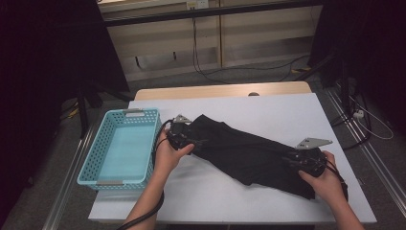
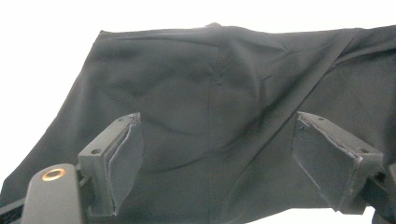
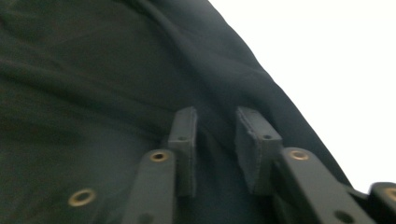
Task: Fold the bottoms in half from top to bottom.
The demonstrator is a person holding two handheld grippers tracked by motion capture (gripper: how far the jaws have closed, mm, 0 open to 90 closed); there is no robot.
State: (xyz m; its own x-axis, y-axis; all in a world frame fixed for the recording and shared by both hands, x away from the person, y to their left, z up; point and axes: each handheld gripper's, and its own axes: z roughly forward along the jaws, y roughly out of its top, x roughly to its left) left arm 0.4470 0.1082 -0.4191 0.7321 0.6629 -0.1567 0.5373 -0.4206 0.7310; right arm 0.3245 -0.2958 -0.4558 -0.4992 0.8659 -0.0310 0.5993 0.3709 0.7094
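- White tabletop point(image 1: 268, 108) under dim light, with cables trailing on the floor beyond it; that is where the work sits.
- Left gripper point(image 1: 184, 139) is at the garment's 9 o'clock end, jaws spread wide. In the left gripper view the pads point(image 2: 122, 161) straddle the cloth without pressing it, so nothing is gripped; it looks poised to take that edge.
- Right gripper point(image 1: 302, 160) is at the 4 o'clock end, jaws a narrow gap apart. In the right gripper view its fingers point(image 3: 183, 140) lie over the cloth, not pinching it as far as I can tell.
- Black garment point(image 1: 244, 151) lies rumpled in a long diagonal across the middle of the table, from 10 toward 4 o'clock, likely stretched between both ends so it can be folded.
- Turquoise basket point(image 1: 98, 163) waits empty at 9 o'clock, just beside the left hand point(image 1: 167, 158), probably as the destination.
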